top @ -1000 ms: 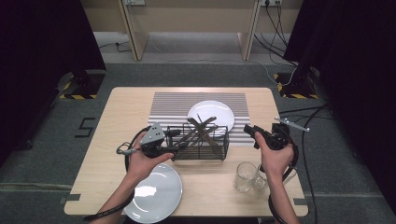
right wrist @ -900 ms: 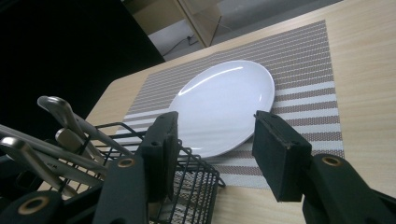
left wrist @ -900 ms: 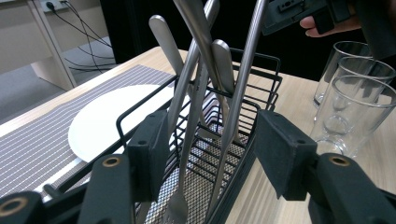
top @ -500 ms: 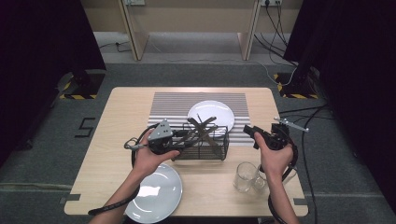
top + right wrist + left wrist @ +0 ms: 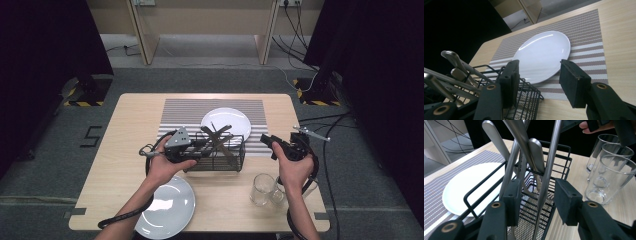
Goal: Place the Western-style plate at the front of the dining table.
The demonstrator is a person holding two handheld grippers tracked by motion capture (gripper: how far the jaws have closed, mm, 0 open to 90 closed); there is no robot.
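A black wire basket [image 5: 235, 161] stands mid-table and holds several steel cutlery pieces [image 5: 218, 136]. My left gripper [image 5: 210, 145] reaches into it from the left. In the left gripper view the jaws of my left gripper [image 5: 539, 200] have just been closing around the upright handles. One steel handle [image 5: 546, 185] stands between the pads with a gap on its right side. My right gripper [image 5: 265, 141] hovers just right of the basket. It stands open with nothing between its pads, which frame the white plate [image 5: 544, 55].
The white plate [image 5: 235, 120] lies on a striped placemat [image 5: 185, 112] behind the basket. A second white plate [image 5: 167, 205] sits at the front left edge. Clear glasses [image 5: 262, 190] stand at the front right, close under my right hand.
My left gripper has shifted right, in among the cutlery at the basket's left end. The right gripper has stayed where it was.
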